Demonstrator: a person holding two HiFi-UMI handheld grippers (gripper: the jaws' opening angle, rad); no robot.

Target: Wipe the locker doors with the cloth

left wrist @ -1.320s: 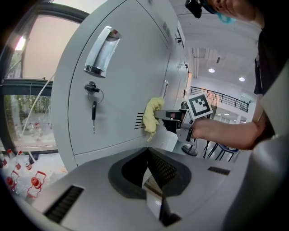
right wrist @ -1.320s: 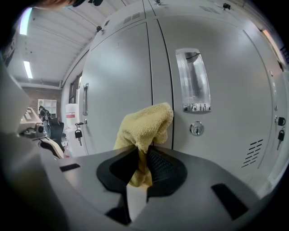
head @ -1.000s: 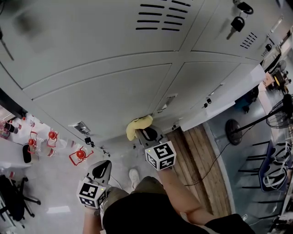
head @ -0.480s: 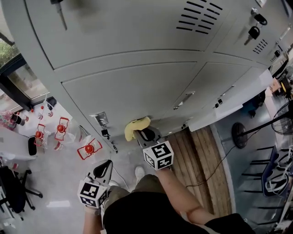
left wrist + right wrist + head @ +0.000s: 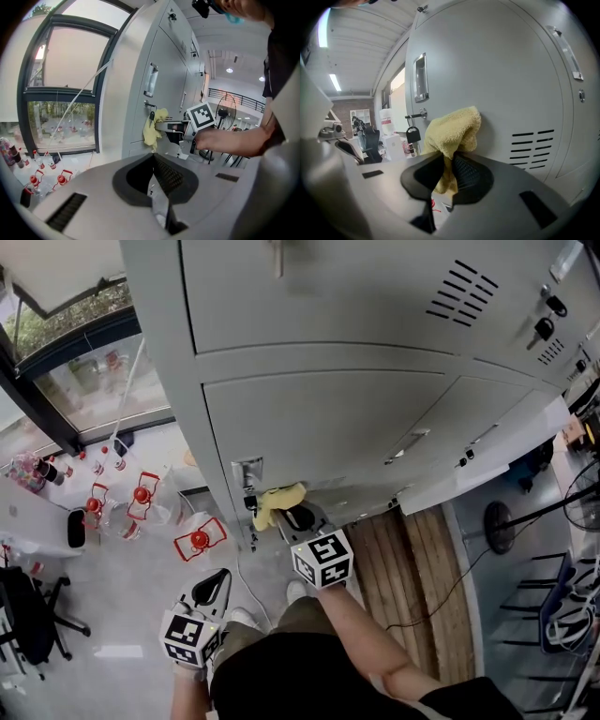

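Left gripper [image 5: 214, 585] hangs low by the person's side, fingers together on nothing (idle, probably kept clear of the wiping). The yellow cloth [image 5: 277, 501] is bunched against the lower locker door [image 5: 328, 418], beside its latch. Right gripper [image 5: 298, 518]: fingers clamped on the cloth, pressing it to the door. Locker doors shut, contents unseen.

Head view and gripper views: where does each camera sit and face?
Head view: on the head, facing down grey metal locker doors; both forearms show.
Left gripper view: on the shut left gripper, facing the right gripper and forearm.
Right gripper view: on that gripper, facing a door; jaws clamp the yellow terry cloth.
Shared: all three show the cloth.
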